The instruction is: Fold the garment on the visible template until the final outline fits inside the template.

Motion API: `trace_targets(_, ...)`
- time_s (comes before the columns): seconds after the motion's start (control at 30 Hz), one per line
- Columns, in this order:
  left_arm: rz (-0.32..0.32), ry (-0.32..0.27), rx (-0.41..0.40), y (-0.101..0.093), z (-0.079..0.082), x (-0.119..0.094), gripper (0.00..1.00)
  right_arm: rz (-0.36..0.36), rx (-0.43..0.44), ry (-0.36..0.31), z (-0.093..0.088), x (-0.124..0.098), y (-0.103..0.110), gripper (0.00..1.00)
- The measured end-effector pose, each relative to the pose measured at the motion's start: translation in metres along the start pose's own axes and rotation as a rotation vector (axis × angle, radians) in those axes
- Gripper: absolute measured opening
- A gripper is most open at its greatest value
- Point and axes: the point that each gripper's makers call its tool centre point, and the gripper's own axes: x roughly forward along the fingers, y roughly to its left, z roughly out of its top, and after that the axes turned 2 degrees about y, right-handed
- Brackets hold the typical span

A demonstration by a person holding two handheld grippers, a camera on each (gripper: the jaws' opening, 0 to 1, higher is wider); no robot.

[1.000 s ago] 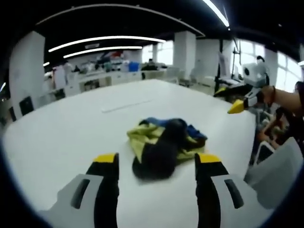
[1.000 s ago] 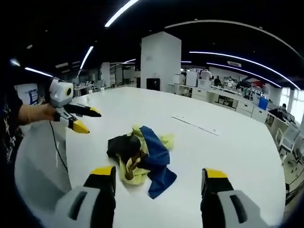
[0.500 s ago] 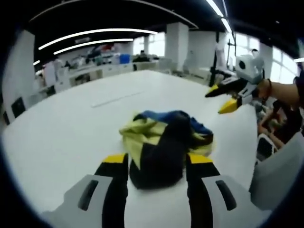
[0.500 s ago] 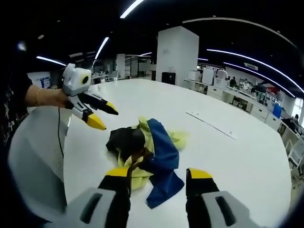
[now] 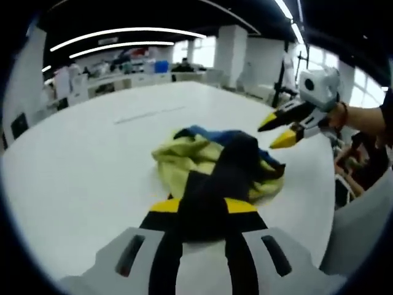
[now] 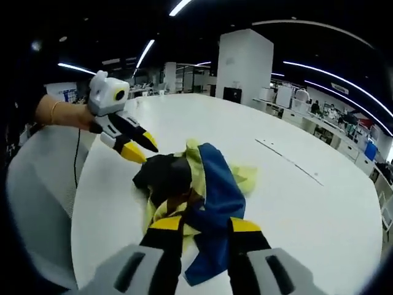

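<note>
Jaws nearer crumpled garment

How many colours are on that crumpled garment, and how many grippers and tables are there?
Garment colours: 3 (black, yellow, blue)
Grippers: 2, the left gripper and the right gripper
Tables: 1, the white table
Total things: 4

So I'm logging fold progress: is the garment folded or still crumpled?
Crumpled. The garment lies in a bunched heap of black, yellow and blue on the white table, with no flat panels or straight edges.
</note>
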Motion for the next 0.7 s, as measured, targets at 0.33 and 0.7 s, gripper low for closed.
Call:
trace_targets(0.33, 0.004, 0.021, 0.006, 0.002, -0.007, 0.009, 0.14, -0.018, -0.075, 0.027, -0.003, 0.021, -0.002, 0.17)
trace_targets(0.7, 0.024, 0.088, 0.021, 0.001, -0.024, 0.014, 0.0, -0.057, -0.169, 0.087, -0.016, 0.029, -0.008, 0.05)
